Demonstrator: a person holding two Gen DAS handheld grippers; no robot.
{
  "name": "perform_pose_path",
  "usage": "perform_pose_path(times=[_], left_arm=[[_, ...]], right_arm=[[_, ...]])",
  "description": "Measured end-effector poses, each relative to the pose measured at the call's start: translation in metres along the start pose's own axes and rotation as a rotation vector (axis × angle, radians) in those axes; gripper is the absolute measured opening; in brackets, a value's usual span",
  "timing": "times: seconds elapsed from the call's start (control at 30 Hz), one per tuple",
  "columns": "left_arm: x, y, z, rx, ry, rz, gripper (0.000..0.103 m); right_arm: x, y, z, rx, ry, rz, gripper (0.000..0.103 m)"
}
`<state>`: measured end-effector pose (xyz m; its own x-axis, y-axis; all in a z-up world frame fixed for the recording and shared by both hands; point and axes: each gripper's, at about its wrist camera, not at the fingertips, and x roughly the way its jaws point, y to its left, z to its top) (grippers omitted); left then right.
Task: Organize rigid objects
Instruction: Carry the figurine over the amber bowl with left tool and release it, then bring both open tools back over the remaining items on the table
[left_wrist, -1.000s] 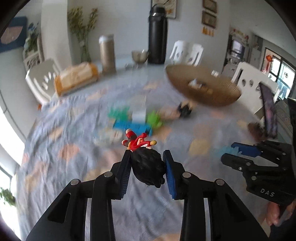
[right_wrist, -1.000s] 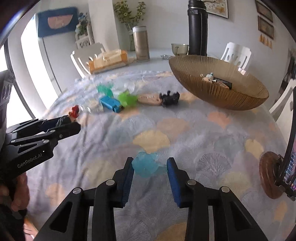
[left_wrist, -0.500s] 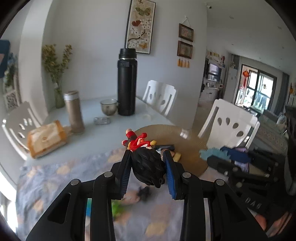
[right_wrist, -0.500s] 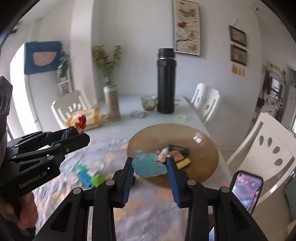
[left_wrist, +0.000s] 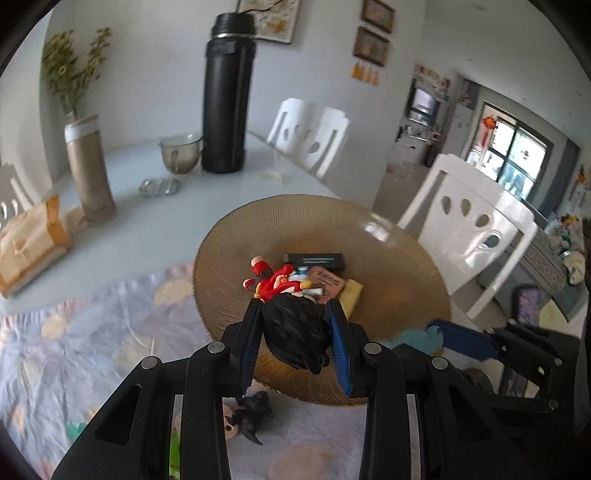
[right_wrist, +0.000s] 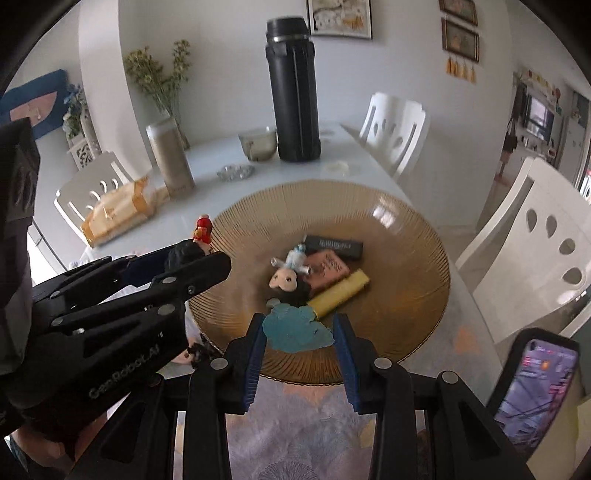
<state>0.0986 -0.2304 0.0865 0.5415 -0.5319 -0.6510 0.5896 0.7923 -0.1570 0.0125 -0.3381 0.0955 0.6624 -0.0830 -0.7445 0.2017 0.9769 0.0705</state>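
Here both grippers hang over the near rim of the wide amber ribbed glass bowl (right_wrist: 406, 236), each closed on a small toy. The left gripper (left_wrist: 295, 332) pinches a figurine (left_wrist: 291, 325) by its spiky black hair, the pads pressed to either side of the head, so that the red-clad body sticks out ahead of the fingertips above the bowl. The right gripper (right_wrist: 299, 328) clamps a flat teal-blue toy piece (right_wrist: 295, 328) between its blue pads, held just above the bowl's near edge. Inside the bowl lie a small doll (right_wrist: 286, 275) with a pale head, a black rectangular block (right_wrist: 334, 246), a pink block (right_wrist: 327, 271) and a yellow block (right_wrist: 340, 293), all crowded together near the centre. In the right wrist view the left gripper (right_wrist: 197, 258) comes in from the left, its tips over the bowl's left rim. The bowl rests on the worktop (left_wrist: 155, 229), partly on a patterned cloth (left_wrist: 74, 339). Another dark-haired figure (left_wrist: 247, 413) lies on the cloth just short of the bowl. Farther back stand a tall black flask (left_wrist: 225, 99), a tan tumbler (left_wrist: 88, 170) and a small glass cup (left_wrist: 179, 155). A phone (right_wrist: 535, 384) stands lit at the right.
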Motion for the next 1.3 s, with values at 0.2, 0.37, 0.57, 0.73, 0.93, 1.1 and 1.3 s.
perform_pose_path(times=[0.2,0.37,0.57,0.73,0.93,1.1,1.3], left_arm=[[-0.046,0.014,0.008,-0.044,-0.102,-0.005,0.070],[-0.113,0.036,-0.005,-0.085,-0.188,0.039,0.070],[-0.187,0.068,-0.051,-0.147,-0.244,0.162,0.071],[-0.202,0.098,-0.100,-0.201,-0.225,0.270,0.088],[-0.158,0.139,-0.164,-0.280,-0.098,0.314,0.087],[-0.140,0.157,-0.190,-0.386,-0.027,0.281,0.087],[-0.134,0.144,-0.190,-0.324,-0.004,0.319,0.088]], right_arm=[[-0.017,-0.015,0.009,0.087,-0.026,0.033,0.044],[-0.062,0.004,0.005,0.066,-0.123,0.080,0.062],[-0.093,0.081,-0.016,-0.114,-0.154,0.174,0.063],[-0.083,0.130,-0.052,-0.204,-0.160,0.237,0.070],[-0.023,0.147,-0.098,-0.204,-0.103,0.250,0.089],[0.013,0.151,-0.118,-0.257,-0.067,0.151,0.090],[0.025,0.156,-0.118,-0.292,-0.024,0.108,0.090]])
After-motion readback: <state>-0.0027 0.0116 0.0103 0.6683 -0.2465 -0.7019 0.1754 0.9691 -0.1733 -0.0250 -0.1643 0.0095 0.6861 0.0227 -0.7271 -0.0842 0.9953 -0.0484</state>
